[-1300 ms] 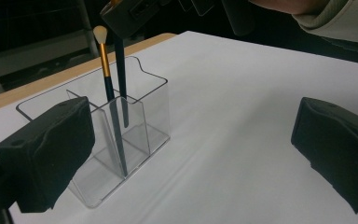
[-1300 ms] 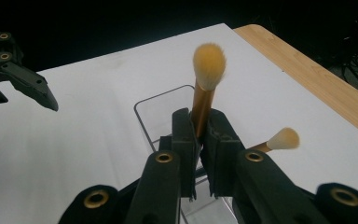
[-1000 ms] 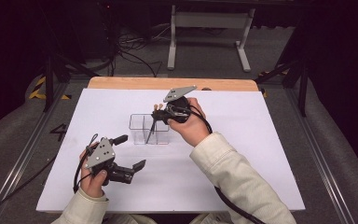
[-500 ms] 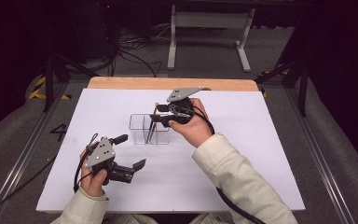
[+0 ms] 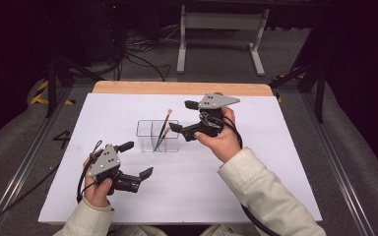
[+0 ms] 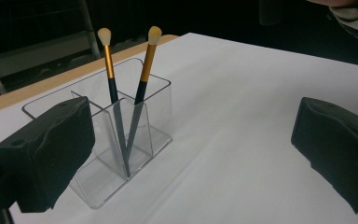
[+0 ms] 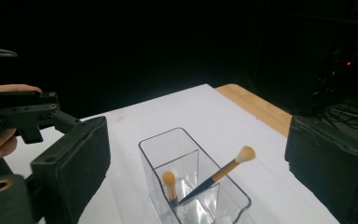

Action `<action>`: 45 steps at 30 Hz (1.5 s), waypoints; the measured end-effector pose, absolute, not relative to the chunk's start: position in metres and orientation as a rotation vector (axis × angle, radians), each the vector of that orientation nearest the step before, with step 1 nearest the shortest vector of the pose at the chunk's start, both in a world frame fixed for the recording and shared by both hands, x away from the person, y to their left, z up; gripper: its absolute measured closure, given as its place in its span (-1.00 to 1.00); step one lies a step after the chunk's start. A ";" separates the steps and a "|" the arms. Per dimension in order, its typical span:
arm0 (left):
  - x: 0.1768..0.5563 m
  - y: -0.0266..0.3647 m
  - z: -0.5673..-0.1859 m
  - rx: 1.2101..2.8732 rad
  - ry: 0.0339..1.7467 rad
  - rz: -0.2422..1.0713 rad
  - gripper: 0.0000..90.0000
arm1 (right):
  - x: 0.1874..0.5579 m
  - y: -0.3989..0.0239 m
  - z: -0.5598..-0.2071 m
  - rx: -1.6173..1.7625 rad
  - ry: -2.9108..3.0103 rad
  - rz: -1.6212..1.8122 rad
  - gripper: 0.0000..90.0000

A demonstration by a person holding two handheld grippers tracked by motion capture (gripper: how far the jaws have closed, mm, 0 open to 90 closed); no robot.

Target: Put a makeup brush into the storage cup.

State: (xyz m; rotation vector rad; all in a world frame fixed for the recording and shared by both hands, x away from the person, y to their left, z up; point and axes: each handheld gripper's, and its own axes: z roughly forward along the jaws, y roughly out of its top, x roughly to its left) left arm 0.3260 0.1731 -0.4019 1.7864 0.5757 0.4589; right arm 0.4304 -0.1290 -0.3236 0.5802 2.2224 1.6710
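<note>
A clear plastic organiser with two compartments stands mid-table. Two makeup brushes with orange-gold ferrules lean in its right compartment, one brush reaching above the rim. In the left gripper view both brushes stand tips up in the organiser. My right gripper hovers just right of the organiser. Its jaws have just been opening and hold nothing. From the right gripper view I look down on the organiser and a leaning brush. My left gripper rests open near the front left.
A white sheet covers the table, with a wooden edge at the back. A metal stand and cables lie on the dark floor beyond. Rails run along both sides of the table.
My right gripper opened, let go of a brush over the organiser and drew away to the right and slightly up. The brush now leans in the right compartment. The left gripper stayed put.
</note>
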 end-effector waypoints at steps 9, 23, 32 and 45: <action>0.326 0.176 -0.401 1.773 0.591 0.475 -0.99 | 0.413 -0.173 -0.321 0.618 2.118 1.738 -0.88; 0.326 0.180 -0.400 1.766 0.606 0.479 -0.99 | 0.395 -0.216 -0.319 0.606 2.066 1.715 -0.98; 0.326 0.183 -0.399 1.757 0.613 0.485 -0.99 | 0.386 -0.233 -0.323 0.624 2.043 1.717 -0.98; 0.324 0.188 -0.398 1.750 0.619 0.494 -0.99 | 0.377 -0.270 -0.336 0.680 1.994 1.690 -0.98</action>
